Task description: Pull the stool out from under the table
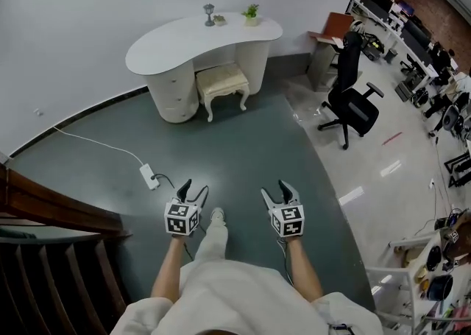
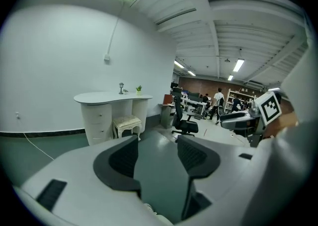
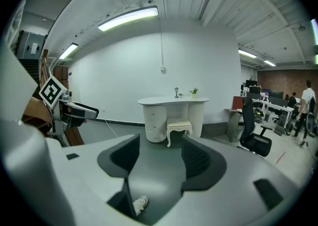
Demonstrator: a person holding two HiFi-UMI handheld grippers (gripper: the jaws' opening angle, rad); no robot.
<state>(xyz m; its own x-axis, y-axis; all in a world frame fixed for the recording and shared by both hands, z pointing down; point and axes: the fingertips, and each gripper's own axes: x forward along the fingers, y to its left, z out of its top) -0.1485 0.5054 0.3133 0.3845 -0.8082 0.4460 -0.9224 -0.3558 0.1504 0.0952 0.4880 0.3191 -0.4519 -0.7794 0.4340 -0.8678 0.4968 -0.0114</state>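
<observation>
Cream-cushioned stool tucked partly under white curved bench by the far wall, well apart from both claws. Left claw wide, gripping nothing, only floor between its jaws. Right claw likewise wide and empty, low above dark green floor.

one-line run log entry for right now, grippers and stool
stage: pre-grasp | left gripper: open, empty | right gripper: open, empty | stool: tucked under table, untouched, well ahead across the floor
</observation>
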